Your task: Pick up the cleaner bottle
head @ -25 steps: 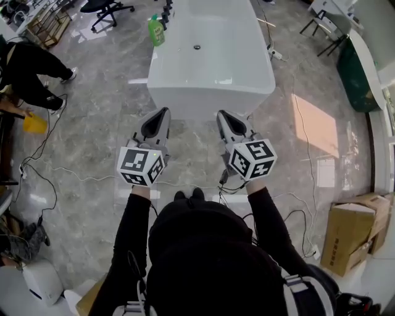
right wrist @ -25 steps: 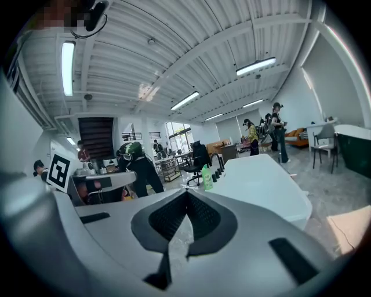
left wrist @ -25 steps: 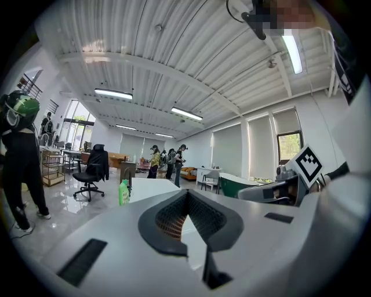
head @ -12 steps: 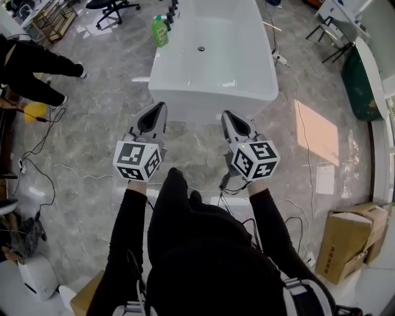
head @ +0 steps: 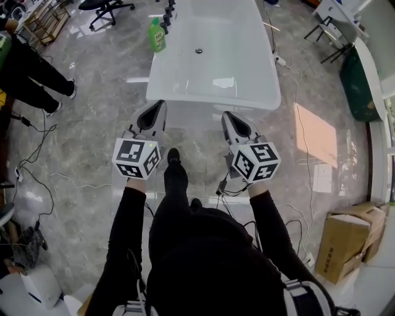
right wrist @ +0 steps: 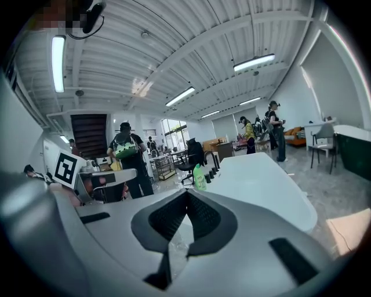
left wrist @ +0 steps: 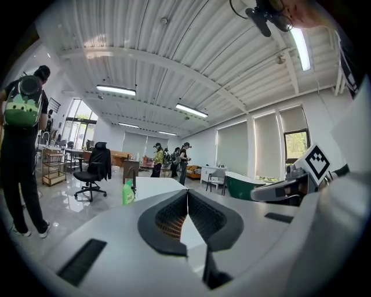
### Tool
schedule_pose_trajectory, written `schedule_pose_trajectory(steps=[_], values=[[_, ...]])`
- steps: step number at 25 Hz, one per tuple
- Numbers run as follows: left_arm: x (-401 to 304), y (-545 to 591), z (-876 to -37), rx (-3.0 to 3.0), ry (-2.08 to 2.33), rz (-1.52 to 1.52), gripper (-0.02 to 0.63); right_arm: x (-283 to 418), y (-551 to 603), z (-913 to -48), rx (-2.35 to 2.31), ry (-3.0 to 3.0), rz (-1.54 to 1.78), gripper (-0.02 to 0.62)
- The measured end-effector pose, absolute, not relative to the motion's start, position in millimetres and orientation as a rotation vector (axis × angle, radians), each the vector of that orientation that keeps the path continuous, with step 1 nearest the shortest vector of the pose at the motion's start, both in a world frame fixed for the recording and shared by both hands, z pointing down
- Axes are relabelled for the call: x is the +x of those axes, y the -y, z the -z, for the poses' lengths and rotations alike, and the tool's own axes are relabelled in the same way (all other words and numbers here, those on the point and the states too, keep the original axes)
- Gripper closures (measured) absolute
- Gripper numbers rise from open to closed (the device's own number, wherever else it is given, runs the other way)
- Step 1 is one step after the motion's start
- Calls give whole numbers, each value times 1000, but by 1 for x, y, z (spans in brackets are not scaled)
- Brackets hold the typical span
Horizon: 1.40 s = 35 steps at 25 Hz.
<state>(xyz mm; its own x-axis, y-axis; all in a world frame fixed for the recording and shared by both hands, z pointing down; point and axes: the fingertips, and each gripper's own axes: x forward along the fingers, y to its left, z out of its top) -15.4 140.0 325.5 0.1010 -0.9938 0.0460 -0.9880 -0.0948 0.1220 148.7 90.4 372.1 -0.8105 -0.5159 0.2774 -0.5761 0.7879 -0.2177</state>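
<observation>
The green cleaner bottle [head: 157, 35] stands upright on the far left edge of a long white table [head: 213, 68]. It also shows in the left gripper view as the bottle [left wrist: 127, 192] and in the right gripper view as the bottle [right wrist: 199, 177]. My left gripper [head: 162, 103] is shut and empty, its tip at the table's near end, well short of the bottle. My right gripper [head: 224, 115] is held level with it, to its right, also shut with nothing in it. Up close, both the left gripper [left wrist: 187, 192] and the right gripper [right wrist: 186, 194] have their pads meeting at the tips.
A row of small dark bottles [head: 168, 12] stands just behind the cleaner bottle. An office chair [head: 105, 6] and a person [head: 31, 68] are to the left of the table. Cables [head: 37, 173] trail on the floor. Cardboard boxes [head: 349, 237] sit at the right.
Both grippers have moved forward together to the table's near end, and my foot has stepped forward between them. The person at the left has shifted position.
</observation>
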Motion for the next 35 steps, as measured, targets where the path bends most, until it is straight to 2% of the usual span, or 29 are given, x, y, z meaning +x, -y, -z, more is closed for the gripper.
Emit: schedule_pose_trajectory(steps=[18,35], values=[[-144,5,-348,2263,1884,44,595,27,35,-384,960,2680,-510,594],[-193,83,-366,2197,1917,-2,488,17,94,-391,1015,2637,-560,594]])
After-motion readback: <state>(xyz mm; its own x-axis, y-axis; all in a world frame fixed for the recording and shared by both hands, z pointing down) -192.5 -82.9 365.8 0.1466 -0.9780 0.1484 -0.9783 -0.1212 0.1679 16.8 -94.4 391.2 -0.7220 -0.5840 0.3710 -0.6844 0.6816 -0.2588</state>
